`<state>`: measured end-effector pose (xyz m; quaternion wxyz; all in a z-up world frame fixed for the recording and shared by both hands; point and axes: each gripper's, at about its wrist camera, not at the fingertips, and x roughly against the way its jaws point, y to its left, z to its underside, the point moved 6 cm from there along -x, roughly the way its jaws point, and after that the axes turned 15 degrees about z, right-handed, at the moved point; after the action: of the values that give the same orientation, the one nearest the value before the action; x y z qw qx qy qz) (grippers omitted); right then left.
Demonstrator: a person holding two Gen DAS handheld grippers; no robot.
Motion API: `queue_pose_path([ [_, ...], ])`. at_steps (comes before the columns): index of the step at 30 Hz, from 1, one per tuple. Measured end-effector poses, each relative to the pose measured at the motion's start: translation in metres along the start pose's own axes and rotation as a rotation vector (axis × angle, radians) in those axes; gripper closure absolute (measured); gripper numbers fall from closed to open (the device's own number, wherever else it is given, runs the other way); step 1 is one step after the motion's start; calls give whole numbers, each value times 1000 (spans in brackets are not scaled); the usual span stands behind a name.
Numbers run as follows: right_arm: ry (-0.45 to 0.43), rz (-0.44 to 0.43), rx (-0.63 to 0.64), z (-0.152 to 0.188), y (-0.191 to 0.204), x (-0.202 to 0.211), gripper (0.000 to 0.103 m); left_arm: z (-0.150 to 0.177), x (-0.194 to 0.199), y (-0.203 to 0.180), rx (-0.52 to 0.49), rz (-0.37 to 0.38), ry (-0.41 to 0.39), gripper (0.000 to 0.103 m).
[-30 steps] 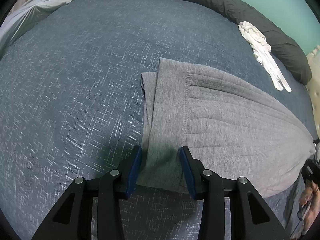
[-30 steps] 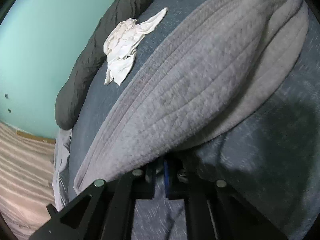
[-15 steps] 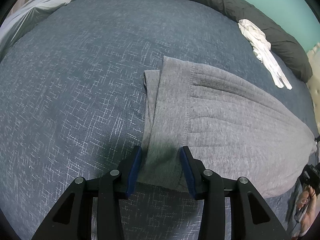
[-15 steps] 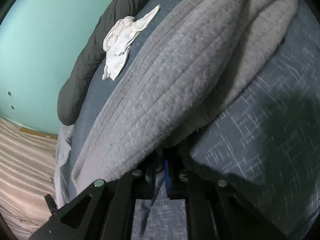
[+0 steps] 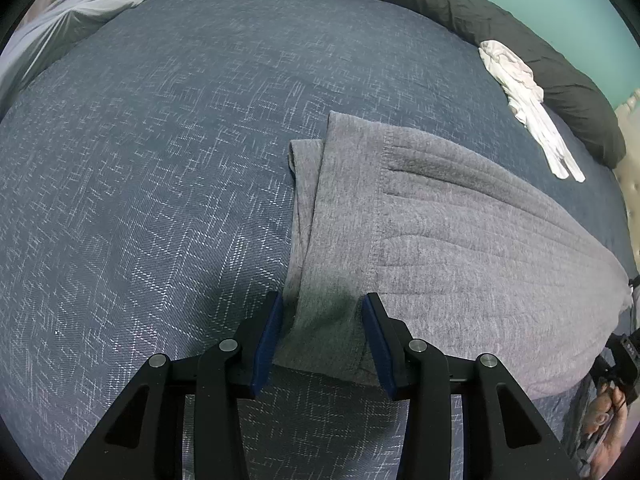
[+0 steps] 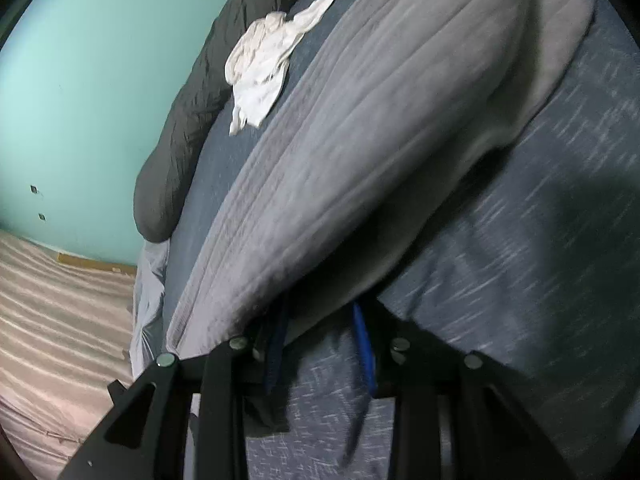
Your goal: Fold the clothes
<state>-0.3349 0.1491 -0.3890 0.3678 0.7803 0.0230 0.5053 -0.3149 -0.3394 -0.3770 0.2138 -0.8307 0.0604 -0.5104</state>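
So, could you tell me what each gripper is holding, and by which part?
Left gripper: open around the grey garment's near corner, not clamping. Right gripper: jaws opening, letting go of the garment's other end.

Blue bedspread (image 5: 168, 184) bears grey garment (image 5: 460, 248), perhaps white gloves (image 5: 528, 104).

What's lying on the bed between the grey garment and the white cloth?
Nothing: in the left wrist view only bare blue bedspread separates the grey garment from the white cloth.
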Motion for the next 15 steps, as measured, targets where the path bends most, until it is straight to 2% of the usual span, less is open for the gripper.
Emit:
queue_pose_path([
  [1, 3, 6, 10, 2, 4, -3, 71, 0, 0, 0, 1, 1, 0, 57],
  [4, 6, 15, 33, 3, 13, -3, 97, 1, 2, 1, 1, 4, 1, 57],
  [13, 19, -1, 45, 4, 21, 27, 98, 3, 5, 3, 6, 15, -1, 57],
  [15, 46, 43, 38, 9, 6, 9, 98, 3, 6, 2, 5, 14, 0, 56],
])
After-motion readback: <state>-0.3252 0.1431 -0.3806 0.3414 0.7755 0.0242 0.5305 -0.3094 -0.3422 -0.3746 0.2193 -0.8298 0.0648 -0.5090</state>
